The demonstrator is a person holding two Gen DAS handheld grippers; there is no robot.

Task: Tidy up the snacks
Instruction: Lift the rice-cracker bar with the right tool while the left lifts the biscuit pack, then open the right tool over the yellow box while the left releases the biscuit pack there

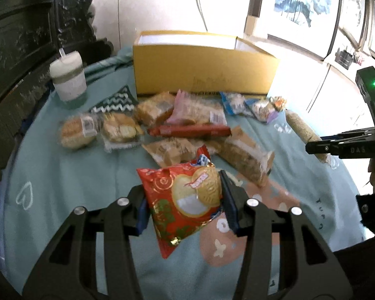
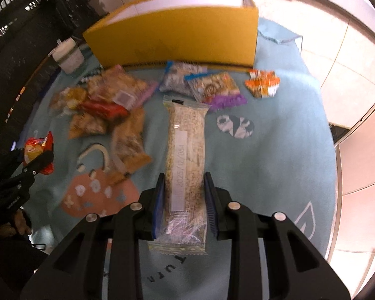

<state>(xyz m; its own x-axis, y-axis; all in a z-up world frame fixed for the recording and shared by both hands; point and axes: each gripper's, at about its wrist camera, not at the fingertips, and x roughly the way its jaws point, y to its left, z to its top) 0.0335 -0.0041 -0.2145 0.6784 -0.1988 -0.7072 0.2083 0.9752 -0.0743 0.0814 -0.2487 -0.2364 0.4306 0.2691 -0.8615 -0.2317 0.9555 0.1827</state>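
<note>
My left gripper (image 1: pixel 182 200) is shut on a red biscuit packet (image 1: pixel 187 200) and holds it above the teal cloth; it also shows in the right wrist view (image 2: pixel 38 150). My right gripper (image 2: pixel 183 197) is shut on a long clear oat bar packet (image 2: pixel 185 165), seen at the right in the left wrist view (image 1: pixel 305 132). An open yellow cardboard box (image 1: pixel 205 70) stands at the back of the table (image 2: pixel 177 37). Several wrapped snacks (image 1: pixel 177 122) lie in front of it.
A white candle jar (image 1: pixel 68 80) stands at the back left beside dark carved furniture (image 1: pixel 25 37). Small blue, purple and orange packets (image 2: pixel 212 87) lie near the box. The teal cloth (image 1: pixel 62 187) covers a round table whose edge drops to a tiled floor (image 2: pixel 350 100) on the right.
</note>
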